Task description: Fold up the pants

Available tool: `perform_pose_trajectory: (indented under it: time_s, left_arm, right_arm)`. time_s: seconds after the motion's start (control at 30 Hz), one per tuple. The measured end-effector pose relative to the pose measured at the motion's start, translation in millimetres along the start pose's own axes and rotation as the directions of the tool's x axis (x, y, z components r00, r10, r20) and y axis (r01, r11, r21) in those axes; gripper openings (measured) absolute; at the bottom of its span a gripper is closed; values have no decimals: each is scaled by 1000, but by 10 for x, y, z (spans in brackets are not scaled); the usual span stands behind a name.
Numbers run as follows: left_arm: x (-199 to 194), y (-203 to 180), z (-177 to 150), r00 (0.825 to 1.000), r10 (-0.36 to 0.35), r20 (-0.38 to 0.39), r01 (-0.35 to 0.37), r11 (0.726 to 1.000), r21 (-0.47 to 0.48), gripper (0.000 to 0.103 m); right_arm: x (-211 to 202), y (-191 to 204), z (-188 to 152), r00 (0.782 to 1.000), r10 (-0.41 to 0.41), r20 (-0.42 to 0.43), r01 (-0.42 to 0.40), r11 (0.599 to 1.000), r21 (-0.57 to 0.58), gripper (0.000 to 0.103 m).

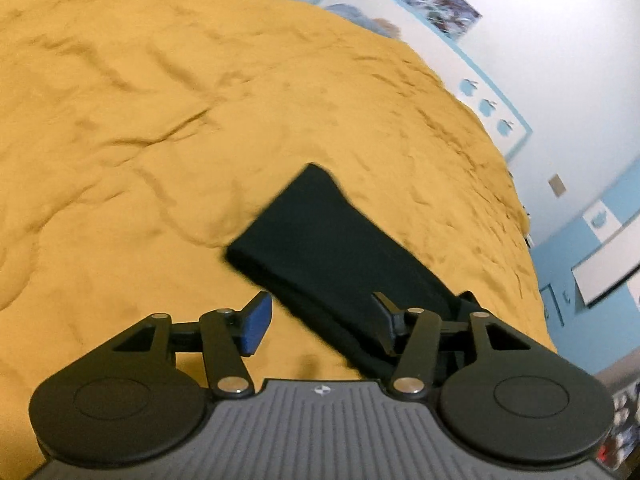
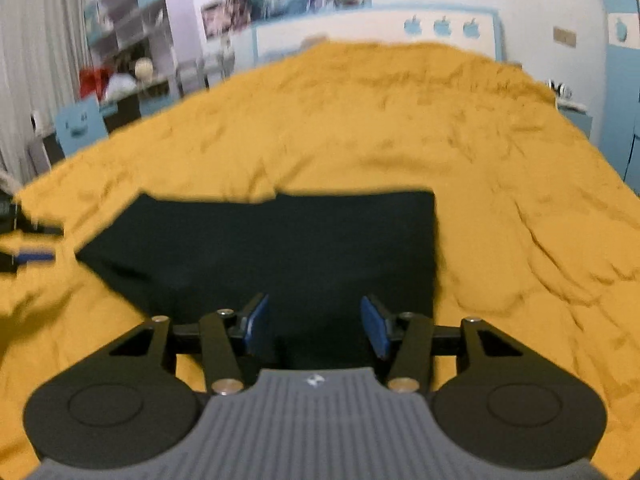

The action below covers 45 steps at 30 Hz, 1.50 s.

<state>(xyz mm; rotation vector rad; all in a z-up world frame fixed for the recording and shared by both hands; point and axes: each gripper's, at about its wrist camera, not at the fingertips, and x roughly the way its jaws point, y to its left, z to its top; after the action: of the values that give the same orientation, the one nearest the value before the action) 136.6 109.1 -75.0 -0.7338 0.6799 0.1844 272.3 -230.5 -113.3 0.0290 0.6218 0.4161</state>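
Pants (image 2: 280, 256), black and folded to a broad slab, lie straight ahead of your right gripper (image 2: 316, 326), long axis running across its fingers; jaws apart, nothing between them. Your left gripper (image 1: 320, 328) sits at the slab's left end, jaws apart too. Beneath lies a mustard bedspread (image 2: 400, 120), then a blue-and-white headboard (image 2: 360, 32).

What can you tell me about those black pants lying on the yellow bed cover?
The pants are plain black, soft matte cloth, already folded into a flat, roughly rectangular bundle with a slanted left edge and a straight right edge. They lie on the wrinkled mustard-yellow bed cover. From the left wrist view they look like a long dark strip. The right gripper hangs open over their near edge; no pad visibly presses on them.
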Motion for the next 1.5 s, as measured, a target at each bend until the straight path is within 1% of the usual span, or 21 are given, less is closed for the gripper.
perform_pose_trajectory:
  time_s: [0.13,0.2,0.27,0.3,0.47,0.53,0.6,0.67,0.77,0.87,0.97,1.0,1.03,1.1,1.13,1.2,1.23,1.3,1.33,1.4,1.5]
  left_arm:
    - [-90,243,-21,1000,11,7,-11,997,-74,63]
    - [-110,357,44,1000,22,12,-21,996,-91,63]
    - [-110,411,91,999,32,18,-30,993,-110,64]
    - [-96,430,104,999,35,17,-33,993,-118,65]
    - [133,338,75,1000,13,-25,-15,996,-85,72]
    - [275,368,58,999,9,-45,-15,991,-134,72]
    - [388,442,24,999,-32,-39,23,974,-225,72]
    - [459,514,-3,998,-58,-4,54,951,-304,72]
    - [618,666,-12,995,-98,21,97,892,-442,72]
    - [749,753,14,991,-123,43,128,850,-512,72]
    - [824,751,41,990,-125,62,139,837,-530,72]
    - [840,731,45,990,-126,70,144,839,-524,67]
    - [848,699,45,991,-116,72,137,849,-510,45]
    - [883,631,53,994,-99,50,111,871,-479,18]
    - [879,620,43,994,-98,57,113,877,-468,17]
    - [863,632,18,993,-97,74,120,875,-468,16]
    - [859,639,8,992,-98,78,123,875,-469,15]
    - [845,625,-1,993,-93,77,118,879,-463,15]
    - [840,617,8,993,-91,75,115,881,-459,15]
    - [830,575,25,993,-88,74,112,887,-448,14]
    - [790,516,66,993,-85,81,112,896,-431,13]
  right_arm:
    - [161,212,23,999,18,46,-19,1000,19,46]
    - [355,262,-34,999,49,11,-49,999,9,46]
    - [559,359,-151,996,34,-81,-38,998,-56,47]
    - [605,359,-216,995,30,-93,-36,998,-56,48]
    - [577,234,-227,993,75,-90,-72,997,35,48]
    - [587,246,-232,993,76,-89,-73,997,34,48]
    - [600,246,-227,993,71,-92,-70,997,17,50]
    - [599,244,-233,993,69,-92,-68,998,8,51]
    - [554,248,-262,993,72,-89,-71,997,12,51]
    - [561,237,-263,994,76,-85,-75,997,13,52]
    - [567,258,-274,994,73,-86,-73,997,2,53]
    - [571,258,-272,994,72,-87,-72,997,0,53]
    - [561,260,-262,994,71,-80,-71,997,2,53]
    - [475,245,-235,996,87,-17,-87,996,25,51]
    - [416,223,-217,995,100,25,-101,994,41,51]
    - [357,200,-189,994,86,63,-89,995,49,51]
    - [380,196,-189,996,70,50,-73,996,48,51]
    - [559,197,-240,997,44,-68,-41,998,39,52]
    - [616,210,-277,995,42,-91,-40,999,24,53]
    - [634,261,-293,996,38,-85,-39,999,-11,59]
    - [631,279,-287,996,37,-86,-39,999,-24,61]
